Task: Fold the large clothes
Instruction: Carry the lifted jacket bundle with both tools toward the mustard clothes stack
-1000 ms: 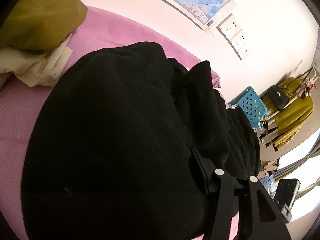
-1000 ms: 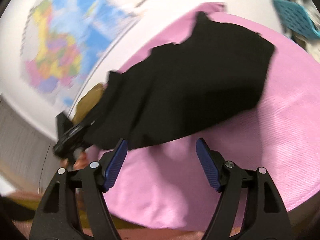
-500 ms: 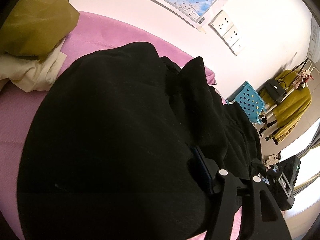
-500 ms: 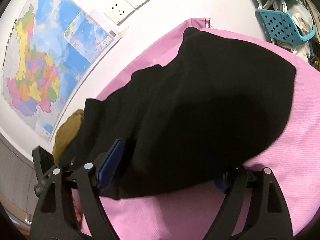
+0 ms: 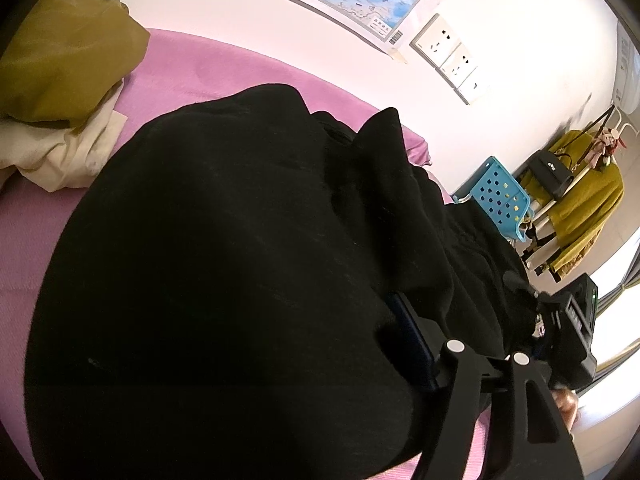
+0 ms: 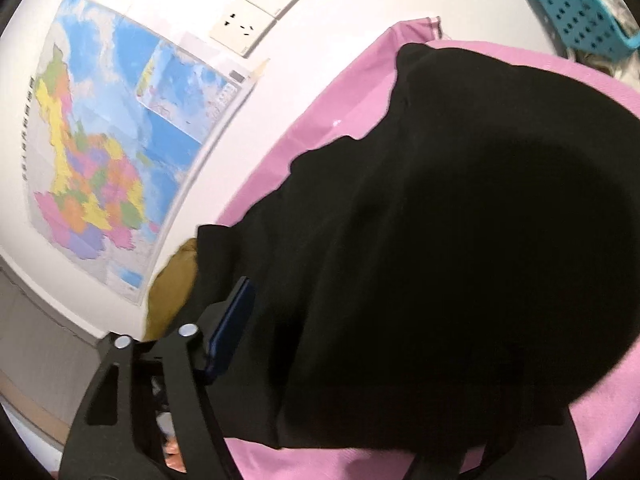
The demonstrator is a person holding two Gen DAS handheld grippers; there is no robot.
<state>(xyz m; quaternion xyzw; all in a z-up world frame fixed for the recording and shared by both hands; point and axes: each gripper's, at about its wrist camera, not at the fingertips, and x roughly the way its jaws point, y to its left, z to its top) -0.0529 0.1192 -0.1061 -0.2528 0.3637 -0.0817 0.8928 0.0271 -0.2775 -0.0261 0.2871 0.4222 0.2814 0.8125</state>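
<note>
The black garment (image 5: 224, 264) lay bunched across the pink sheet (image 5: 224, 64), filling most of both wrist views and draped over the tools themselves. On the left gripper (image 5: 404, 336), only one blue-padded finger (image 5: 416, 340) showed, pressed against the cloth with the fabric heaped over where its partner should be, so whether those tongs were clamped or apart could not be told. Same story on the right gripper (image 6: 304, 320): one blue pad (image 6: 232, 328) peeked out at the garment's edge, the other finger buried under black folds, grip state impossible to call. Off to the far side sat an olive cloth (image 5: 64, 68) on top of a cream cloth (image 5: 68, 152), just beside the garment. A map (image 6: 104, 152) and wall sockets (image 6: 260, 12) hung on the wall above the sheet, with a blue basket (image 5: 500, 200) past the end.
</note>
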